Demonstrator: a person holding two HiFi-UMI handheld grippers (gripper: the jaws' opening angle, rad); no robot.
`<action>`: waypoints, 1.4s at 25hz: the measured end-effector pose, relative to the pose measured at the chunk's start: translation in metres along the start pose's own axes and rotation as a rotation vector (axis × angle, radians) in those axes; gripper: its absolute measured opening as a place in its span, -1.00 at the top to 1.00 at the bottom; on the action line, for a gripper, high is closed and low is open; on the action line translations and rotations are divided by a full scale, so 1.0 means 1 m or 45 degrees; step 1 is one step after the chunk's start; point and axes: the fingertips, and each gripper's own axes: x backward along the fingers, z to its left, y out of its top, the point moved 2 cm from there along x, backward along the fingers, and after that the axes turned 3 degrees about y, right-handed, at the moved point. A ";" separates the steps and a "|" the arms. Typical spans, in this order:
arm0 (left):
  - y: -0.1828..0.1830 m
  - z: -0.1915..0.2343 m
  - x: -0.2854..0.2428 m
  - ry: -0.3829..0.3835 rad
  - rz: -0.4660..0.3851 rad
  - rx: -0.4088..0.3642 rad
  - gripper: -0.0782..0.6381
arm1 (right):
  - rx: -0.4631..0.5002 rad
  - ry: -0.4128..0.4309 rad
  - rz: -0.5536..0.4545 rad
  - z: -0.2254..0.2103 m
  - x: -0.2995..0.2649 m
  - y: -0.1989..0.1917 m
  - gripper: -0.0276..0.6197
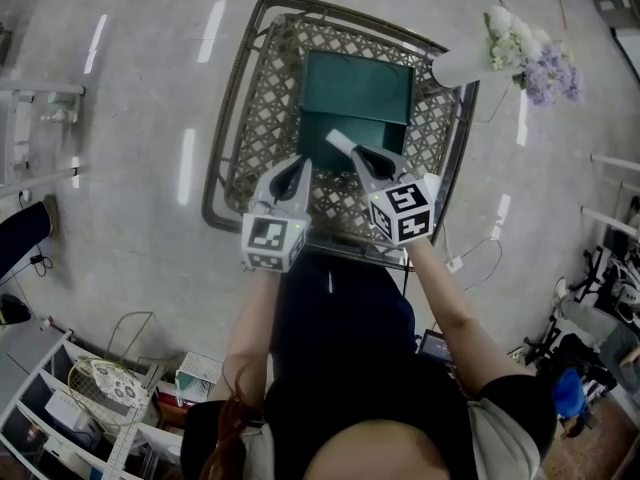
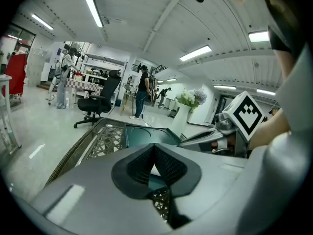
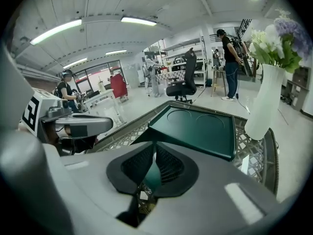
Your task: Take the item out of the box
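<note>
Head view | left gripper (image 1: 297, 164) jaws closed | right gripper (image 1: 340, 141) jaws barely parted | by box (image 1: 360, 93)

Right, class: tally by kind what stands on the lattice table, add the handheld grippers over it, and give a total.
Green box: 1
White vase of flowers: 1
Handheld grippers: 2, the left gripper and the right gripper
Total: 4
</note>
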 end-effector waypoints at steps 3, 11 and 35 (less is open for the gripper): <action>-0.003 0.003 -0.007 -0.007 0.000 0.003 0.75 | 0.007 -0.007 0.029 -0.003 -0.008 -0.003 0.82; -0.006 0.006 -0.020 -0.045 0.034 0.000 0.75 | -0.001 0.055 0.135 -0.003 -0.032 -0.010 0.59; -0.021 0.022 -0.049 -0.074 0.067 -0.014 0.75 | 0.105 0.061 0.486 -0.015 -0.084 -0.044 0.27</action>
